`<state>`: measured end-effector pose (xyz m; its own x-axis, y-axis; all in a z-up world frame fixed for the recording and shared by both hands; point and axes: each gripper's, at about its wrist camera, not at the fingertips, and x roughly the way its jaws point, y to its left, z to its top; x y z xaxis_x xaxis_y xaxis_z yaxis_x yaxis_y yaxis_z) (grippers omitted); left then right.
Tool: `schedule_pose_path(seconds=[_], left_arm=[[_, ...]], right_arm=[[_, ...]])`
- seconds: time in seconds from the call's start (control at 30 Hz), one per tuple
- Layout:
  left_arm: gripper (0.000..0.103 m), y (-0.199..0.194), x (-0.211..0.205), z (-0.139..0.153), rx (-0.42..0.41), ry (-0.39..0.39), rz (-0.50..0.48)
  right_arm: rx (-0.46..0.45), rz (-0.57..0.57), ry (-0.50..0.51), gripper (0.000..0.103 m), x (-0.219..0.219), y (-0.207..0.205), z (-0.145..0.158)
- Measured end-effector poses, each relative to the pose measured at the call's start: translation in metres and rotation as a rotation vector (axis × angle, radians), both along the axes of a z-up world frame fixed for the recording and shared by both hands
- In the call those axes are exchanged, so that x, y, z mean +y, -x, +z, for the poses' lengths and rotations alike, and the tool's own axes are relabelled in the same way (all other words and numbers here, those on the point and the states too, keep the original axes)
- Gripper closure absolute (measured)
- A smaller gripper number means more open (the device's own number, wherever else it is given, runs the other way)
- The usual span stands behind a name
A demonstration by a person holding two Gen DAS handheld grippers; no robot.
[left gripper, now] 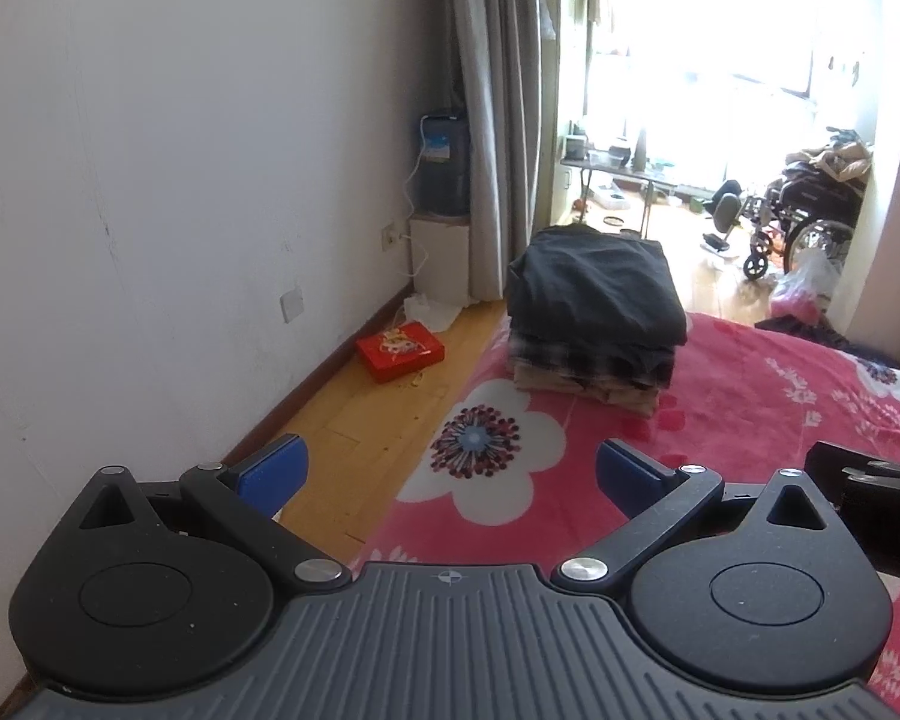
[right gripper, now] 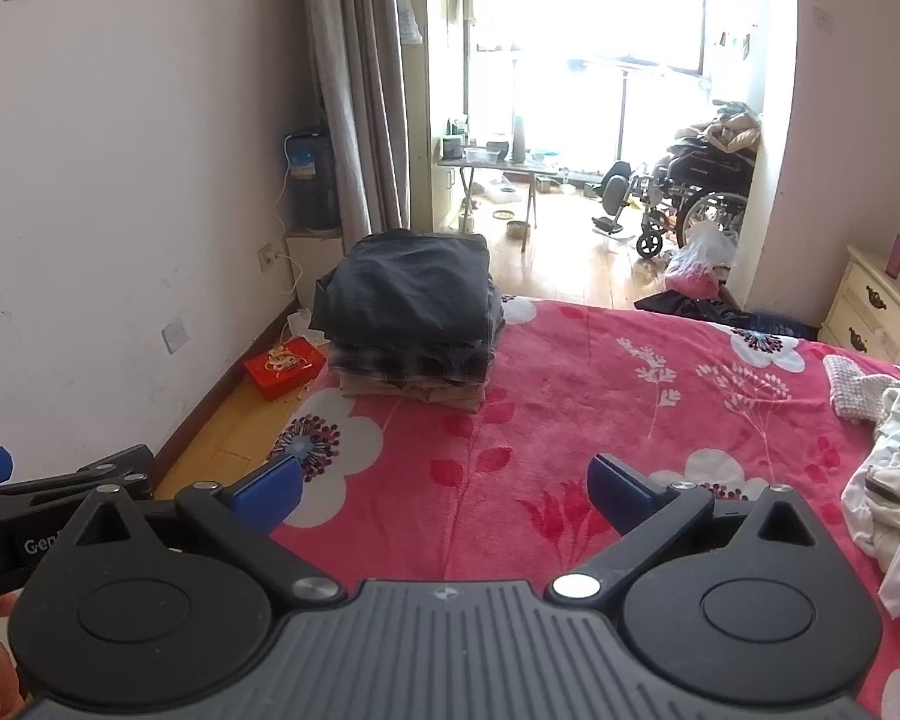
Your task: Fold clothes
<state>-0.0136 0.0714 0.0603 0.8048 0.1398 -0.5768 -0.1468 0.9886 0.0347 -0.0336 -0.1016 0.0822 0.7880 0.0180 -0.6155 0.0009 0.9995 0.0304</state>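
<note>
A stack of folded clothes [left gripper: 594, 312] [right gripper: 411, 318], dark garment on top, plaid and tan below, rests at the far left corner of the pink floral bed [left gripper: 750, 408] [right gripper: 570, 390]. Loose white clothes [right gripper: 888, 468] lie crumpled at the bed's right edge, with a white knitted piece [right gripper: 852, 387] beside them. A dark garment [right gripper: 690, 305] lies at the bed's far end. My left gripper [left gripper: 450, 477] is open above the bed's left edge, holding nothing. My right gripper [right gripper: 444, 489] is open over the blanket, also holding nothing. Both sit well short of the stack.
A red box [left gripper: 399, 351] lies on the wooden floor beside the wall. A water dispenser [left gripper: 444, 204] and grey curtain [left gripper: 498, 120] stand in the corner. A wheelchair [right gripper: 690, 198] and folding table [right gripper: 498, 168] are beyond. A cream nightstand [right gripper: 876, 306] stands at the right.
</note>
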Motion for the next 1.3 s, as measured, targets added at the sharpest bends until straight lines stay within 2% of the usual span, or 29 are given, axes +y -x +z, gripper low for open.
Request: schedule_pose_path(seconds=[0.27, 1.3], left_arm=[[0.000, -0.0003, 0.0023, 0.0006, -0.011, -0.005, 0.029], [0.000, 0.0027, 0.0027, 0.0028, 0.011, -0.015, 0.026]], right_arm=[[0.004, 0.006, 0.004, 0.000, 0.0023, -0.0011, -0.0010], [0.026, 0.004, 0.009, 0.000, 0.0067, 0.0012, -0.0062]])
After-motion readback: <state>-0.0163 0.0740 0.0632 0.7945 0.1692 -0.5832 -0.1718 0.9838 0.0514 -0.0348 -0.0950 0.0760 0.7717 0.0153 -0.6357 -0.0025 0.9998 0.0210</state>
